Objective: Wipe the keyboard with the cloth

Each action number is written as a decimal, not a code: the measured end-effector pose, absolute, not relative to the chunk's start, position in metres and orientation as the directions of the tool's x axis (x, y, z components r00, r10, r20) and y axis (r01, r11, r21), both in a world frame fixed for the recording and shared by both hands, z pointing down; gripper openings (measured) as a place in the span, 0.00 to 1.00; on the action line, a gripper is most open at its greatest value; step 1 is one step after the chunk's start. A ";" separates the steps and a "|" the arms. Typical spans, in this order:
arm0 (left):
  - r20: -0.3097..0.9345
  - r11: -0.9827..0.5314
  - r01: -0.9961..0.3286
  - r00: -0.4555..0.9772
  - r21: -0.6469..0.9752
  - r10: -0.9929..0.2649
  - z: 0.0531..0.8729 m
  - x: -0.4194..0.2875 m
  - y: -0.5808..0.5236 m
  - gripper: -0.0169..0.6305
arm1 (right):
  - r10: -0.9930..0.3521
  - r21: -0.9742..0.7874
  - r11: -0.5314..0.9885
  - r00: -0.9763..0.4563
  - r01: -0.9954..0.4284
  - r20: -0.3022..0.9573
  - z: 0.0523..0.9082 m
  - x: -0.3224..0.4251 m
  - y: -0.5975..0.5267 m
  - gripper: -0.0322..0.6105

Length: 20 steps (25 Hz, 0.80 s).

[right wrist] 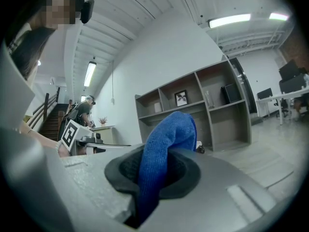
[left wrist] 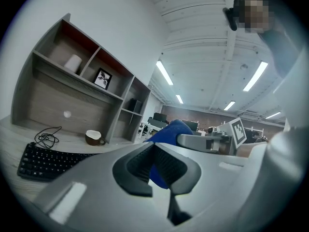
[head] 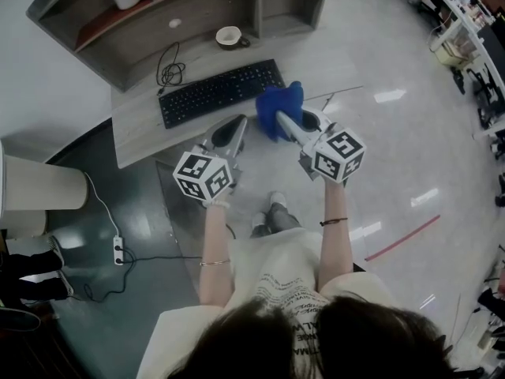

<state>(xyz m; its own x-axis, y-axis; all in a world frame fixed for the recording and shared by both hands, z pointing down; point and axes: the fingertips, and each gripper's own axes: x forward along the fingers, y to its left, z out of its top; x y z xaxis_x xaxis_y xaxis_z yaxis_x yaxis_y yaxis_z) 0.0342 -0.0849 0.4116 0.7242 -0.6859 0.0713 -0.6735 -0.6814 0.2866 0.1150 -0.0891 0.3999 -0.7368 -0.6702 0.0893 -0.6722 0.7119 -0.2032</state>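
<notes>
Cloth [right wrist: 169, 129] sat clamped in the right tongs [right wrist: 154, 170] beside the keyboard [head: 221, 91], seemingly ready for wiping. Left tongs [left wrist: 154, 164] were closed, empty.

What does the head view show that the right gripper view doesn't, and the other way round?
Only the head view shows the keyboard, the cup and the power strip on the floor. Only the right gripper view shows a framed picture on the shelf and a person far off. Both show the blue cloth and the shelf.
</notes>
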 end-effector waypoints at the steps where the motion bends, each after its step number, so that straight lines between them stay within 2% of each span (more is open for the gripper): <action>1: 0.074 -0.678 -0.675 0.722 0.290 -0.688 0.413 0.037 -0.088 0.01 | -0.666 -0.205 0.714 -0.740 -0.669 0.094 0.401 0.117 -0.093 0.13; 20: 0.122 -0.602 -0.723 0.668 0.339 -0.734 0.437 0.068 -0.141 0.01 | -0.592 -0.273 0.749 -0.795 -0.604 0.133 0.426 0.150 -0.154 0.13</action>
